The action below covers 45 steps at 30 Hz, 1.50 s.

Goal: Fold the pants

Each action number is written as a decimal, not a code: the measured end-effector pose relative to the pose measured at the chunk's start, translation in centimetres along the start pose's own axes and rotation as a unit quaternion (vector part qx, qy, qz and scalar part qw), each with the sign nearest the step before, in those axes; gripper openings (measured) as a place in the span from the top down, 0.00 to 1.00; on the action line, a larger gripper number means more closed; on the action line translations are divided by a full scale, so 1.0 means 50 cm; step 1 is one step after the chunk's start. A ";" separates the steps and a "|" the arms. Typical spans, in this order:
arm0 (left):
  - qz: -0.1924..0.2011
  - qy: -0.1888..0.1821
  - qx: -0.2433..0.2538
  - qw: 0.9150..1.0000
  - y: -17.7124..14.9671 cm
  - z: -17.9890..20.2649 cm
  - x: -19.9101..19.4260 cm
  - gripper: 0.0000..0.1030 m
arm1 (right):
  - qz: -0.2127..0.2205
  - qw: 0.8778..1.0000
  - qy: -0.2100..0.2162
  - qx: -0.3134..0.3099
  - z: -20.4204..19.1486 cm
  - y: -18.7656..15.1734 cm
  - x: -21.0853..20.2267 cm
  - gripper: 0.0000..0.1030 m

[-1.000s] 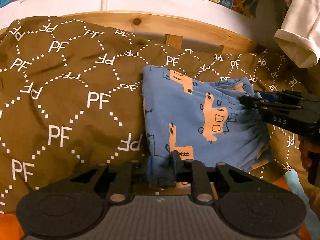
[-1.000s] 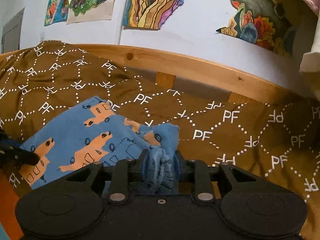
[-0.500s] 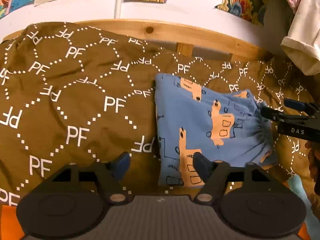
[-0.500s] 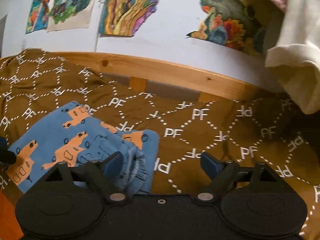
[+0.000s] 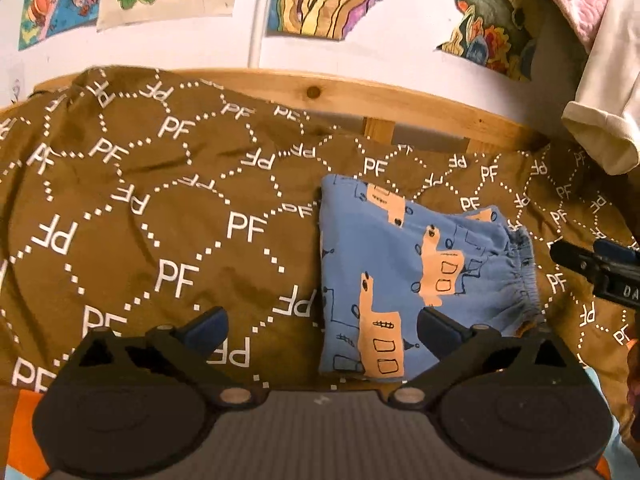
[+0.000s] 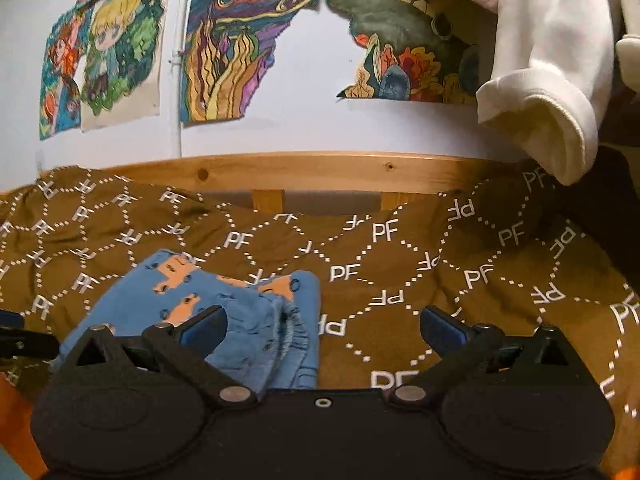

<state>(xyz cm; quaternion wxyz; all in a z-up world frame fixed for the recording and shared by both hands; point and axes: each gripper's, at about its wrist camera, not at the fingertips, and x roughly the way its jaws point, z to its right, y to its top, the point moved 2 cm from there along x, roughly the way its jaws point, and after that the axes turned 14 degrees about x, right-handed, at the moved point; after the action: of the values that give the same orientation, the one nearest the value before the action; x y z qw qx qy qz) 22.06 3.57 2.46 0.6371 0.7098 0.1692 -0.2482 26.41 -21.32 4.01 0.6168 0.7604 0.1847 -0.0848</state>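
Note:
Blue pants (image 5: 404, 264) printed with orange vehicles lie folded on the brown blanket (image 5: 168, 216), elastic waistband to the right. My left gripper (image 5: 322, 326) hovers at their near edge, its jaws opening wide. The right finger is over the cloth and the pads press on nothing. In the right wrist view the pants (image 6: 188, 304) sit low on the left. My right gripper (image 6: 324, 324) is likewise opening, its left finger over the waistband and gripping nothing. The right gripper (image 5: 592, 268) also shows at the left wrist view's right edge, just clear of the waistband.
A wooden bed rail (image 5: 312, 92) runs behind the blanket, under a wall hung with coloured drawings (image 6: 224, 40). A white garment (image 6: 552, 80) hangs at the upper right. Orange fabric (image 5: 24, 432) shows at the near left corner.
Both grippers were shut on bunches of the pants; they have opened, let go and drawn back. The pants have dropped flat onto the blanket.

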 end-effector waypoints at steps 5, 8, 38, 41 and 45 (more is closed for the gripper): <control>0.018 -0.004 -0.007 1.000 -0.013 0.013 -0.039 0.00 | 0.006 1.000 0.013 0.004 -0.019 -0.017 -0.044 0.01; 0.019 -0.007 -0.018 1.000 -0.031 0.019 -0.059 0.00 | 0.009 1.000 0.018 0.003 -0.028 -0.027 -0.072 0.01; 0.040 0.026 0.005 0.999 -0.131 0.040 -0.180 0.00 | 0.028 0.999 0.029 -0.016 -0.092 -0.134 -0.258 0.01; 0.035 0.027 0.007 0.999 -0.139 0.041 -0.178 0.00 | 0.030 0.999 0.031 -0.028 -0.094 -0.141 -0.255 0.01; 0.030 0.027 0.008 0.999 -0.149 0.044 -0.175 0.00 | 0.027 0.999 0.031 -0.028 -0.089 -0.152 -0.251 0.01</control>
<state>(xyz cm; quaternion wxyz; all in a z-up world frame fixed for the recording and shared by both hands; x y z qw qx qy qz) 10.44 3.06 1.16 0.6338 0.7259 0.1634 -0.2112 11.53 -17.91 2.62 0.6336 0.7500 0.1855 -0.0398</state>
